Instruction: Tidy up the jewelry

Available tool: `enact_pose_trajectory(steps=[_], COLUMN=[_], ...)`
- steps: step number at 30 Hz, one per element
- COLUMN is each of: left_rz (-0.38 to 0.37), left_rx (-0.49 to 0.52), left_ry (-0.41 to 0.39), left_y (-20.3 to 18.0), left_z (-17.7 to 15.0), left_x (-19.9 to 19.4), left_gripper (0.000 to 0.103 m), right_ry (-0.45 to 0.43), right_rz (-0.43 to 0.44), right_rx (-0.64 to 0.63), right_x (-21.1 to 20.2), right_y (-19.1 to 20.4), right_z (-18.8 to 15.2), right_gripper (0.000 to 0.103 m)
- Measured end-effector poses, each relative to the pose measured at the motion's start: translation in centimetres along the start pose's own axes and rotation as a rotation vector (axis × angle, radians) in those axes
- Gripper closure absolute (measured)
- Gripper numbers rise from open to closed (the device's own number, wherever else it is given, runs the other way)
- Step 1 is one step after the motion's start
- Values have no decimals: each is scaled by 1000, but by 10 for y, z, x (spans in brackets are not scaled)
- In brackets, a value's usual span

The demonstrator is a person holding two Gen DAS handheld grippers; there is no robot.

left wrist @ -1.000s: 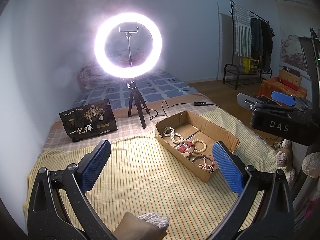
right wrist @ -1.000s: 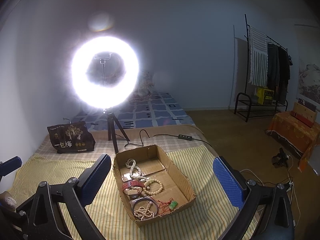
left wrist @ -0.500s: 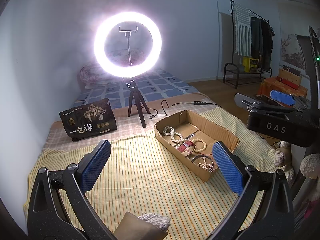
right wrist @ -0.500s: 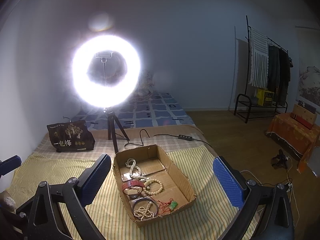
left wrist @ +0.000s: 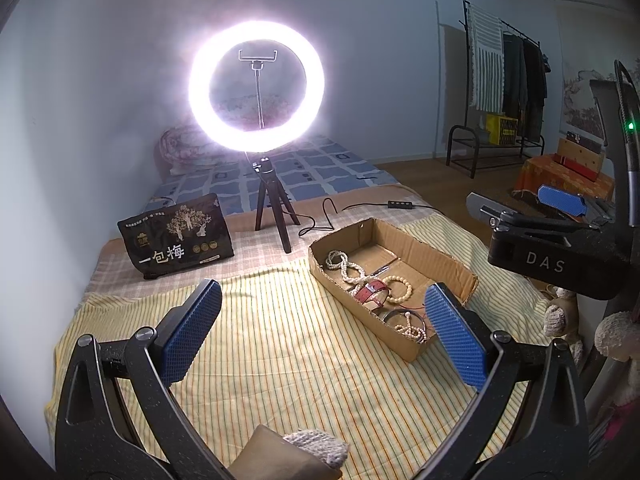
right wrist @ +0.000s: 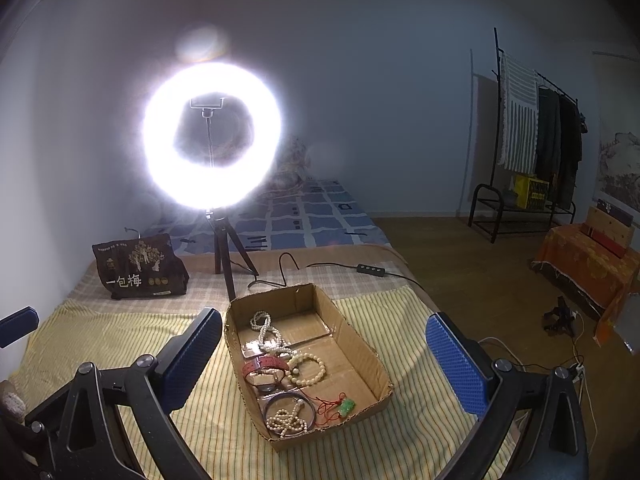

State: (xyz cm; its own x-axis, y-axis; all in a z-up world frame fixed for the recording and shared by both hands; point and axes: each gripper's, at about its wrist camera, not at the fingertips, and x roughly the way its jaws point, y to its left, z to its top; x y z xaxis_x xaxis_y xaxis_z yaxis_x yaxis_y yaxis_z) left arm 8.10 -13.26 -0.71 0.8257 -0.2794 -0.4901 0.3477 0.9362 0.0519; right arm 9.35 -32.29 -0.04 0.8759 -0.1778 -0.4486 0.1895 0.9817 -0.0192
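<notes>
A shallow cardboard box (left wrist: 452,266) (right wrist: 364,344) lies on the yellow striped cloth. It holds a white bead necklace (right wrist: 266,330), a red strap (right wrist: 264,364), a cream bead bracelet (right wrist: 310,368), a dark bangle (right wrist: 286,402), another bead string (right wrist: 286,424) and a green pendant on red cord (right wrist: 346,406). My left gripper (left wrist: 320,334) is open and empty, held above the cloth to the left of the box. My right gripper (right wrist: 320,364) is open and empty, held above the box; its body shows at the right of the left wrist view (left wrist: 560,260).
A lit ring light on a tripod (left wrist: 256,88) (right wrist: 212,136) stands behind the box, its cable (right wrist: 336,266) trailing right. A black printed bag (left wrist: 176,238) (right wrist: 138,268) sits at the back left. A clothes rack (right wrist: 532,140) and orange-covered furniture (right wrist: 584,264) stand on the floor to the right.
Both grippers have stayed open and nearly still; the right wrist view has shifted very slightly. Nothing in the box has moved.
</notes>
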Motion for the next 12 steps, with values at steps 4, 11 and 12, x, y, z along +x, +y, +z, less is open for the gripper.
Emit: enact_pose_trajectory(steps=[4,11,12], left_rz=[3,45,51], left_rx=[-1,-7,-11], left_ry=[1,-27,-30], left_y=[0,-3,-3], left_z=[-1,-3,-4], left_x=[0,-3,-4], left_gripper=[0,0,0], right_ry=[1,11,12], right_rz=[1,8,7], right_rx=[-4,-19,-21], right_x=[1,3,3], right_y=[0,3,3], right_z=[0,-2,-2], right_gripper=[0,0,0])
